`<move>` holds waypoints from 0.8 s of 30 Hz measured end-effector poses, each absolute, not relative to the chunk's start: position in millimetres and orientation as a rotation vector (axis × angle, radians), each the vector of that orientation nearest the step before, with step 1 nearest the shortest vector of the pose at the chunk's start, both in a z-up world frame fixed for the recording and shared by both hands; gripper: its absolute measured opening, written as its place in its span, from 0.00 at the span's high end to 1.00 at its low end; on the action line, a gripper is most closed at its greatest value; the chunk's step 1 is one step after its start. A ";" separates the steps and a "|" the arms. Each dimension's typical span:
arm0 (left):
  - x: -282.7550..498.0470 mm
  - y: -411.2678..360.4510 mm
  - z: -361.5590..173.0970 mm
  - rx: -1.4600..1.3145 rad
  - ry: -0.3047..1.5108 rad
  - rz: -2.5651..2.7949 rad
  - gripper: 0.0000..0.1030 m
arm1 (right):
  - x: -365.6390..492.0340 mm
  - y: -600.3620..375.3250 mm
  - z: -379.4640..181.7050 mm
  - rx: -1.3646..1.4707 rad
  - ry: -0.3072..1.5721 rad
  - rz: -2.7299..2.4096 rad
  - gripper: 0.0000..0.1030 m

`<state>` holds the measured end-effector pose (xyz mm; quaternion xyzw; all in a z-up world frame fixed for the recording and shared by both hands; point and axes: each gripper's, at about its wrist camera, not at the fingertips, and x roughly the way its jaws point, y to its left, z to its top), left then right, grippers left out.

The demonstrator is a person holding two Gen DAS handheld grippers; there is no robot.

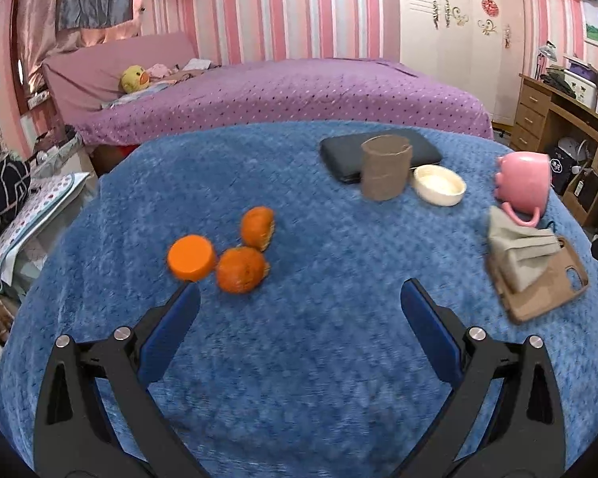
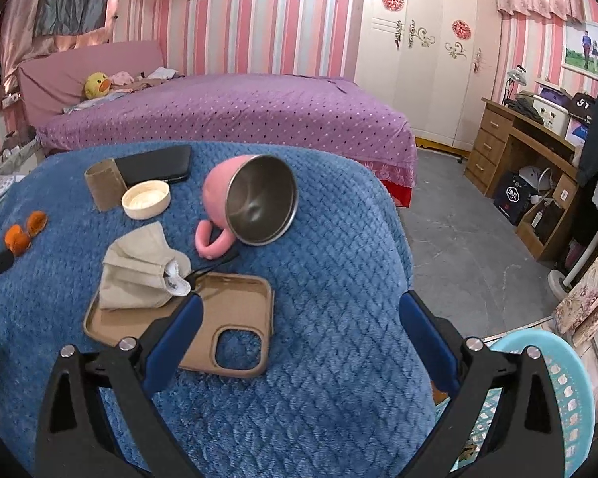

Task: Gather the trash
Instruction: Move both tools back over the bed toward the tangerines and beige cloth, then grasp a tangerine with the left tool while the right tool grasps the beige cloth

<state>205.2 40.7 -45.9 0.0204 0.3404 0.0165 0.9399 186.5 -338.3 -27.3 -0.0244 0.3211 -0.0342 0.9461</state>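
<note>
Three orange peel pieces [image 1: 227,253] lie on the blue blanket-covered table [image 1: 299,358], just ahead of my left gripper's left finger. My left gripper [image 1: 299,298] is open and empty above the blanket. The peels also show far left in the right wrist view [image 2: 22,231]. A brown cardboard tube [image 1: 384,169] stands at the back, also seen in the right wrist view [image 2: 104,189]. My right gripper [image 2: 299,310] is open and empty over the table's right part, its left finger over a tan phone case [image 2: 227,318]. A turquoise basket [image 2: 554,394] stands below the table's right edge.
A pink mug [image 2: 251,199] lies on its side. A folded beige cloth [image 2: 139,275] rests on the phone case. A cream round dish [image 2: 145,199] and a black flat case [image 2: 155,165] sit at the back. A purple bed [image 2: 227,115] lies beyond; a wooden desk [image 2: 530,151] stands right.
</note>
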 end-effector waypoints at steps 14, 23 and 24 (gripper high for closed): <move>228.7 87.8 -68.3 -0.055 0.802 0.074 0.21 | 195.9 -326.2 -33.8 -0.064 0.686 -0.056 0.06; 253.0 86.2 -70.7 -0.058 0.812 0.085 0.38 | 203.4 -310.5 -36.7 -0.045 0.686 -0.014 0.06; 255.2 86.2 -71.3 -0.059 0.817 0.087 0.38 | 204.4 -306.9 -36.7 -0.046 0.685 -0.005 0.06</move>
